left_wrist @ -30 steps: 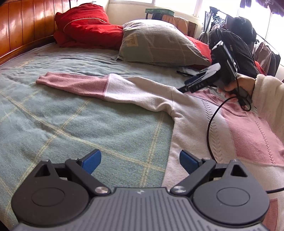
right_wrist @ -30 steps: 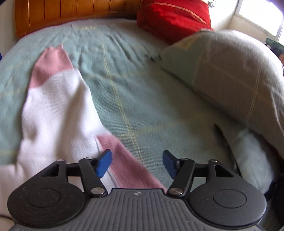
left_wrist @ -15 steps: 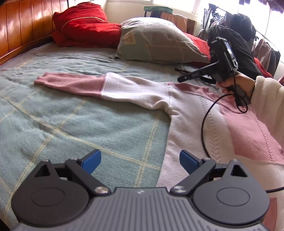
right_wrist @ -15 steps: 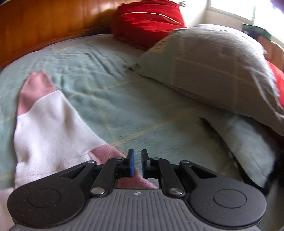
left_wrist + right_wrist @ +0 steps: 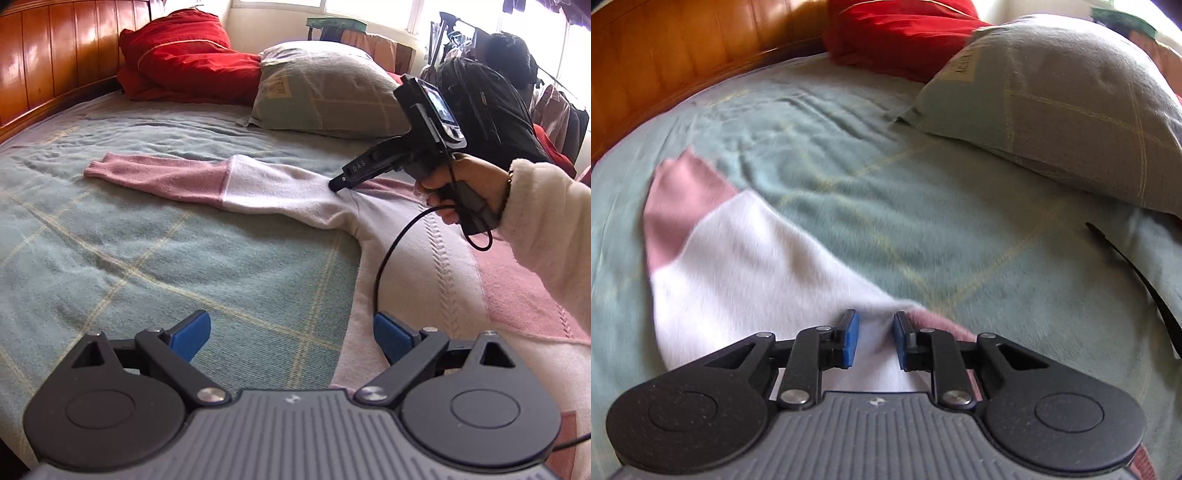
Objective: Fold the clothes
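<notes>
The sweater (image 5: 436,266) is cut off at the right edge. In the right wrist view its sleeve (image 5: 738,258) looks blurred by motion.

A pink-and-white sweater (image 5: 406,236), a grey-green pillow (image 5: 325,88) and red bedding (image 5: 184,55) lie on the green-blanketed bed (image 5: 147,251).

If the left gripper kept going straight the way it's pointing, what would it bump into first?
Probably the green blanket, close to the sweater edge. The open left gripper tilts down at the bed, with nothing between its fingers. Depth is hard to judge, so it might catch the sweater's side instead.
</notes>
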A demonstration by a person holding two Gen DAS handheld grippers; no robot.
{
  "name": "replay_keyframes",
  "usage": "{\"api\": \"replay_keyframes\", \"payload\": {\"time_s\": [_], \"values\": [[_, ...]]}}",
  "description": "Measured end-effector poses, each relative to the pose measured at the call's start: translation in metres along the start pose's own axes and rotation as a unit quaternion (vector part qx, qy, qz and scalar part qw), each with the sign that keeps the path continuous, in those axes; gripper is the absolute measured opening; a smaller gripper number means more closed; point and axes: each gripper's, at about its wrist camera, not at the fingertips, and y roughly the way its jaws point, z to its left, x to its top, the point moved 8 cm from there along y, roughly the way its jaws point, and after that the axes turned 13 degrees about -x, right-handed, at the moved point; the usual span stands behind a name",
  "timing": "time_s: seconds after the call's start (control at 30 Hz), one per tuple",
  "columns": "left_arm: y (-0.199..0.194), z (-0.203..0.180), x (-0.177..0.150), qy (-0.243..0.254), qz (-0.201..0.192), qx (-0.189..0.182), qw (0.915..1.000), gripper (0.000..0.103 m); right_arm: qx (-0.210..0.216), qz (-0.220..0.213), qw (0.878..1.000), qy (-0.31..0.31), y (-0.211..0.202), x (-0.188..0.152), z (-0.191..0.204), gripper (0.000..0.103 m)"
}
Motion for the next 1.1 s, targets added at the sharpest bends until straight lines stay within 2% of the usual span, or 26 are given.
{"api": "replay_keyframes", "payload": {"time_s": [0.23, 0.33, 0.5, 0.6, 0.67, 0.73, 0.77, 0.9, 0.93, 1.03, 1.1], "values": [[-0.013, 0.005, 0.004, -0.009, -0.015, 0.010, 0.9998, 0.095, 0.034, -0.023, 0.997, -0.067, -0.060, -0.025, 0.024, 0.029], [-0.016, 0.004, 0.005, -0.011, -0.018, 0.012, 0.9997, 0.095, 0.030, -0.014, 0.996, -0.084, -0.062, -0.034, 0.041, 0.029], [-0.020, -0.005, 0.006, 0.002, -0.014, 0.006, 0.9999, 0.095, 0.062, -0.015, 0.991, -0.114, -0.057, -0.042, 0.085, 0.025], [-0.021, -0.006, 0.006, 0.003, -0.010, 0.012, 0.9999, 0.095, 0.077, -0.009, 0.992, -0.101, -0.060, -0.036, 0.083, 0.025], [-0.021, -0.008, 0.005, 0.005, -0.012, 0.009, 0.9999, 0.095, 0.100, -0.016, 0.993, -0.062, -0.073, -0.032, 0.064, 0.034], [-0.020, -0.008, 0.005, 0.003, -0.012, 0.005, 0.9999, 0.096, 0.079, -0.031, 0.996, -0.025, -0.084, -0.028, 0.033, 0.046], [-0.018, -0.008, 0.005, 0.002, -0.012, 0.003, 0.9999, 0.096, 0.063, -0.027, 0.998, -0.004, -0.083, -0.031, 0.015, 0.048], [-0.009, -0.010, 0.005, 0.002, -0.005, -0.004, 1.0000, 0.096, -0.006, -0.001, 0.997, 0.082, -0.076, -0.045, -0.058, 0.051], [-0.007, -0.011, 0.004, 0.002, -0.004, -0.008, 1.0000, 0.096, -0.009, 0.014, 0.995, 0.101, -0.068, -0.051, -0.070, 0.051], [-0.003, -0.013, 0.002, 0.005, 0.003, -0.011, 0.9999, 0.096, -0.012, 0.047, 0.990, 0.129, -0.040, -0.064, -0.084, 0.052], [-0.002, -0.013, 0.001, 0.005, 0.008, -0.007, 0.9999, 0.096, -0.031, 0.031, 0.990, 0.132, -0.027, -0.062, -0.085, 0.053]]}}
